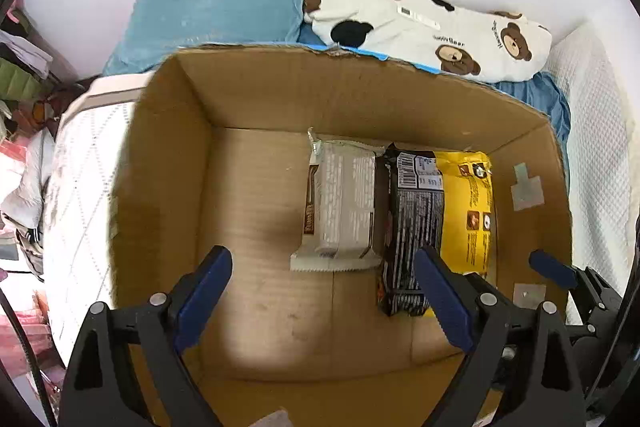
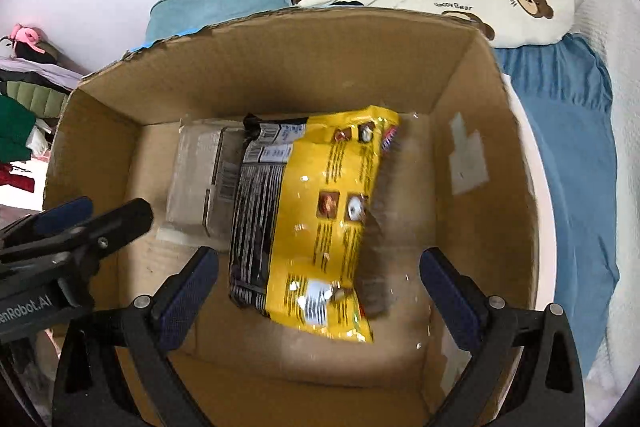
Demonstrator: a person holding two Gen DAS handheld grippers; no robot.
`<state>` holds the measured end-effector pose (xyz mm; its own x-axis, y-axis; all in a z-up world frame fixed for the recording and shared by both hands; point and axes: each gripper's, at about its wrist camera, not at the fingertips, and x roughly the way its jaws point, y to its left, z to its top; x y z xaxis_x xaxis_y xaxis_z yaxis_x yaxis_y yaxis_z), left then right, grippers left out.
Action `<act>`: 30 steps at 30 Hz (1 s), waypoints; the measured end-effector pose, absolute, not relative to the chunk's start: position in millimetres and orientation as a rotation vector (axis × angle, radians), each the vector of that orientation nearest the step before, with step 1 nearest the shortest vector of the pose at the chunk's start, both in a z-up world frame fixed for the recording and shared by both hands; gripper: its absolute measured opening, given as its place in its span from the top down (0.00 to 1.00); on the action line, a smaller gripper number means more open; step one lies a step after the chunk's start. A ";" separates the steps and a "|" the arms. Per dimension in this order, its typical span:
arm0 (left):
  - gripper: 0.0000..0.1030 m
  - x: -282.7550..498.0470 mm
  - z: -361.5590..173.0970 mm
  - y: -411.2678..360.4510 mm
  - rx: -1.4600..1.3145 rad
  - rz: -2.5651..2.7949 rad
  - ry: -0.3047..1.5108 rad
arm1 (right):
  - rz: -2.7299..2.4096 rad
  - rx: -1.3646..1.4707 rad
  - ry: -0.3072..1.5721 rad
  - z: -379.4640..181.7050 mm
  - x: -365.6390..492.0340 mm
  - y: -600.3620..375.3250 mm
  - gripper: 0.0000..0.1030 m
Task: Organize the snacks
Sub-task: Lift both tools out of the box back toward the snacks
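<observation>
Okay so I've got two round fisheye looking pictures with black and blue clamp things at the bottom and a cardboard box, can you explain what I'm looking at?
Those clamps are two hand-held claws; a person holds one in each hand, and each carries a camera looking along its fingers. One picture comes from the left claw, the other from the right claw. Both claws are open and hold nothing. They hover over a cardboard box that sits on a bed. In the box lie three snack packs side by side: a white pack, a black pack and a yellow pack. Behind the box are a blue pillow and a bear-print pillow.
</observation>
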<state>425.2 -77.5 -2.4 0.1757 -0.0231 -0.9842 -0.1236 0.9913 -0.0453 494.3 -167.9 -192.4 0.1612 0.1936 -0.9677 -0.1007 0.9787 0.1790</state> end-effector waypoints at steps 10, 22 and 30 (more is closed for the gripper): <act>0.10 370.9 44.1 -69.6 -0.125 0.093 1.257 | 0.194 0.094 1.299 -142.9 433.8 -181.0 0.01; 0.10 311.3 93.5 -70.8 -0.159 0.066 1.145 | 0.229 0.082 1.138 -69.5 355.5 -174.7 0.01; 0.10 264.1 60.9 -52.0 -0.195 0.118 1.207 | 0.251 0.143 1.176 -86.6 306.4 -181.3 0.01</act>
